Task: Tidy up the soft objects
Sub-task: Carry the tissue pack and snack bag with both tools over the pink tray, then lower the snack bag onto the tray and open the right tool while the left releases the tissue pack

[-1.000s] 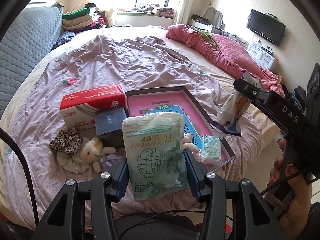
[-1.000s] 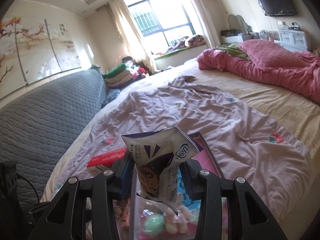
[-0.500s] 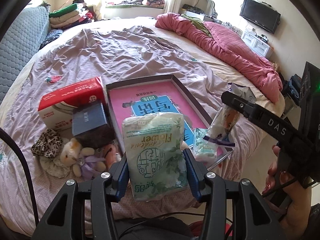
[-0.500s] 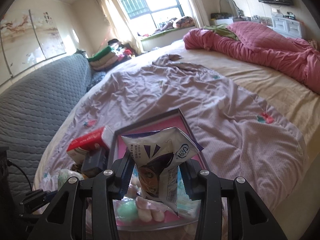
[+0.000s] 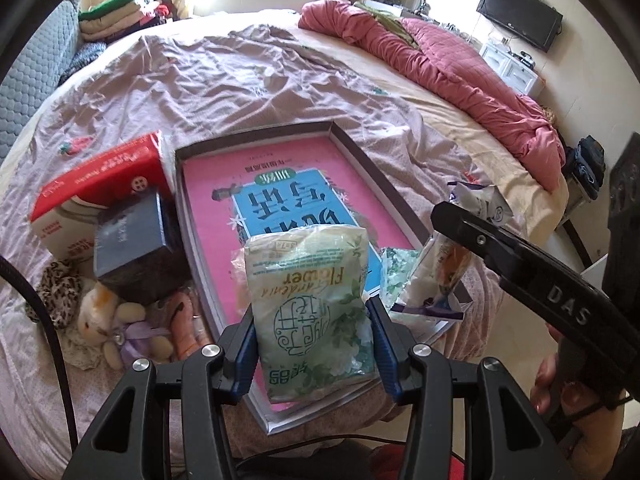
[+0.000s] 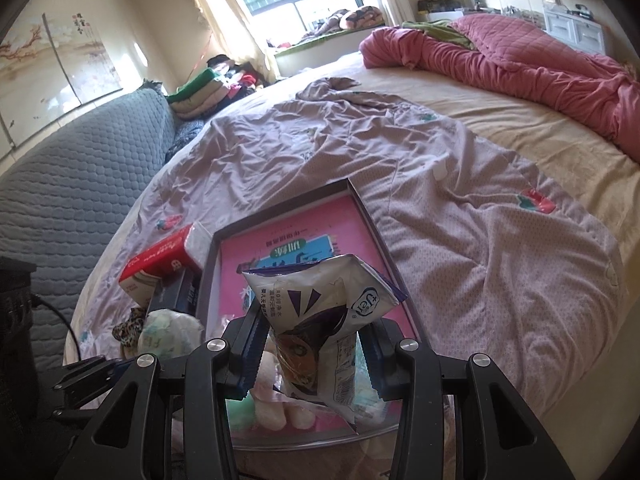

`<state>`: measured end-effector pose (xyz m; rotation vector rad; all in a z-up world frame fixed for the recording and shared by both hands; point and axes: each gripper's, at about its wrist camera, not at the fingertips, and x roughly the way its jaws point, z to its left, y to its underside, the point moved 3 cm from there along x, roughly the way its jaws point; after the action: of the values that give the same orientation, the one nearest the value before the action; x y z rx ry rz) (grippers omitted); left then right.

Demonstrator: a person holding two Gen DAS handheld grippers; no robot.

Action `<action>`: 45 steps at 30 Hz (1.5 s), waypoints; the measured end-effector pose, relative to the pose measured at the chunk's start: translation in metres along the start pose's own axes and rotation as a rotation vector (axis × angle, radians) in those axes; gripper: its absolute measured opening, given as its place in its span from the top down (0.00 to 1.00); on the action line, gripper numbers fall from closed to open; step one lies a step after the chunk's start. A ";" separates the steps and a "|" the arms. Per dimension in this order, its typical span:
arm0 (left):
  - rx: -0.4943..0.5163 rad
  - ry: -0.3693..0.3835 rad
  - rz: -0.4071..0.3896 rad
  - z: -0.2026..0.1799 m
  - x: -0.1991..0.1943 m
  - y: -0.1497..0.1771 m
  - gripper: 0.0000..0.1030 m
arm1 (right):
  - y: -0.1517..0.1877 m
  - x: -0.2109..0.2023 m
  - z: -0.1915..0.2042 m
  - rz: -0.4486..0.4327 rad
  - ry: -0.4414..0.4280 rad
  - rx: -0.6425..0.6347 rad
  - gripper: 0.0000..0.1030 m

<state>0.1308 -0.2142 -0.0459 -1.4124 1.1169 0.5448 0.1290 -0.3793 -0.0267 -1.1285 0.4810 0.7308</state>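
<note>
A: The green tissue pack (image 5: 316, 312) sits pinched between the pads of the left hand-held gripper (image 5: 314, 344), held upright by its sides, low over the near end of the shallow box (image 5: 360, 152) on the bed.

B: Why upright?

A: Gripping the narrow sides keeps a soft pack from folding, I'd judge, and lets it go down flat into the box. The right hand-held gripper (image 6: 316, 360) is clamped on a white-and-purple wipes pack (image 6: 320, 312), crumpled at the top, which hangs over the box's near right corner.

B: So both are headed for the same place?

A: That's my reading. The box already holds a small green-patterned tissue packet (image 5: 396, 276) at the near end, just beside the wipes. The right wrist view shows pale round soft things (image 6: 276, 416) there too; I can't say what they are.

B: And what's outside it?

A: To the box's left, a plush toy (image 5: 108, 320) and a leopard-print scrunchie (image 5: 56, 296) lie on the mauve bedspread (image 5: 248, 80), with a dark blue box (image 5: 132, 248) and a red tissue box (image 5: 100, 184) behind them, touching the shallow box's wall. Those soft ones look not yet sorted.

B: Farther back?

A: Open bedspread, then a crumpled pink quilt (image 5: 460, 60) along the far right, folded clothes (image 5: 116, 12) by the window.
</note>
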 end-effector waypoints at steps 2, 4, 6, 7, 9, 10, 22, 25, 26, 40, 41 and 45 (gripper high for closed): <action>-0.002 -0.001 0.010 0.001 0.006 -0.001 0.51 | 0.001 0.003 -0.001 0.006 -0.002 0.002 0.57; -0.006 -0.003 0.015 0.003 0.010 -0.001 0.51 | 0.002 0.006 -0.001 0.019 -0.007 -0.002 0.57; -0.015 0.004 0.027 0.005 0.015 -0.002 0.51 | 0.003 0.010 0.000 0.034 -0.006 -0.004 0.57; -0.016 0.004 0.030 0.005 0.017 -0.002 0.51 | 0.004 0.013 0.000 0.044 -0.010 -0.004 0.57; -0.018 -0.003 0.038 0.006 0.022 -0.002 0.51 | 0.006 0.019 0.000 0.061 -0.007 -0.008 0.57; -0.020 -0.002 0.041 0.007 0.024 -0.002 0.51 | 0.008 0.022 0.000 0.068 -0.006 -0.011 0.57; -0.041 0.005 0.063 0.014 0.037 -0.002 0.51 | 0.017 0.064 0.000 0.131 0.013 -0.022 0.56; -0.043 0.005 0.062 0.015 0.038 -0.003 0.51 | 0.018 0.070 -0.003 0.134 0.021 -0.019 0.55; -0.041 0.003 0.062 0.015 0.038 -0.003 0.51 | 0.019 0.072 -0.004 0.134 0.027 -0.020 0.55; -0.052 0.006 0.066 0.018 0.041 -0.002 0.51 | 0.022 0.080 -0.004 0.124 0.046 -0.042 0.54; -0.053 0.008 0.066 0.018 0.041 -0.002 0.51 | 0.022 0.080 -0.004 0.124 0.046 -0.042 0.54; -0.056 0.006 0.067 0.018 0.041 -0.002 0.51 | 0.022 0.078 -0.004 0.124 0.044 -0.045 0.49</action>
<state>0.1554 -0.2100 -0.0835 -1.4291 1.1650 0.6247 0.1659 -0.3564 -0.0955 -1.1667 0.5776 0.8293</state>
